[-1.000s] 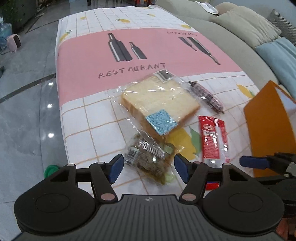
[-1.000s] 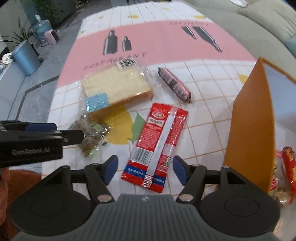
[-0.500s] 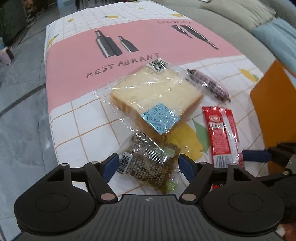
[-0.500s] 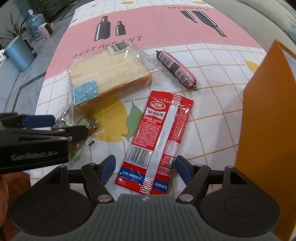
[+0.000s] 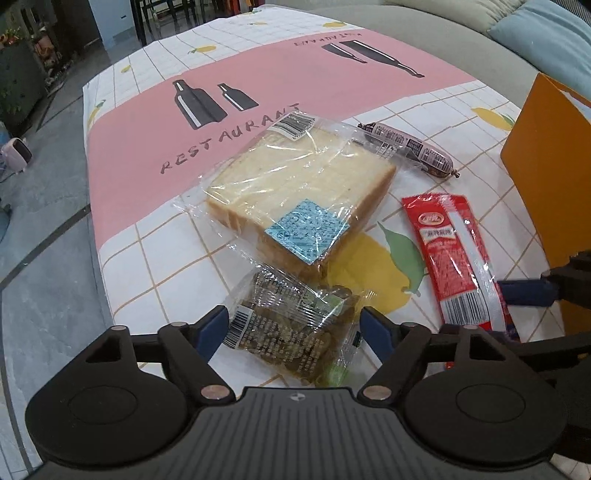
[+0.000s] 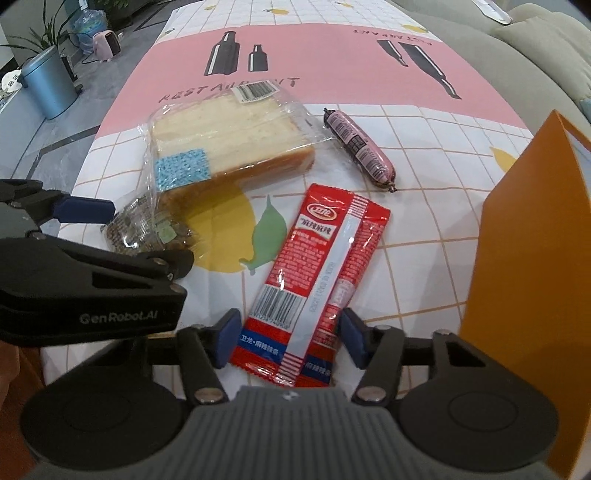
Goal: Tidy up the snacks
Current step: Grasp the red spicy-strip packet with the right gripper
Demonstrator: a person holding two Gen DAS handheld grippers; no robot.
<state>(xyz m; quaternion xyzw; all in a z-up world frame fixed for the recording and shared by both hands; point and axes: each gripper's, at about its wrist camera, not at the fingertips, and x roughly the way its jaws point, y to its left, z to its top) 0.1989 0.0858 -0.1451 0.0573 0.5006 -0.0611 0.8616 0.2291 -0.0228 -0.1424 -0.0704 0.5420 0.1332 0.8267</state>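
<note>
Now the left gripper (image 5: 291, 328) has moved in, its fingers spread wide astride the dark snack packet (image 5: 291, 332) below the bread (image 5: 299, 192). Right gripper (image 6: 286, 338): jaws closing around the red packet (image 6: 314, 280), narrower than earlier, pads not visibly pressing.

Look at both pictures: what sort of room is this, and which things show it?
Probably a home living room: a grey sofa with cushions runs beside a low table under a patterned cloth, and a potted plant stands on the tiled floor.
</note>
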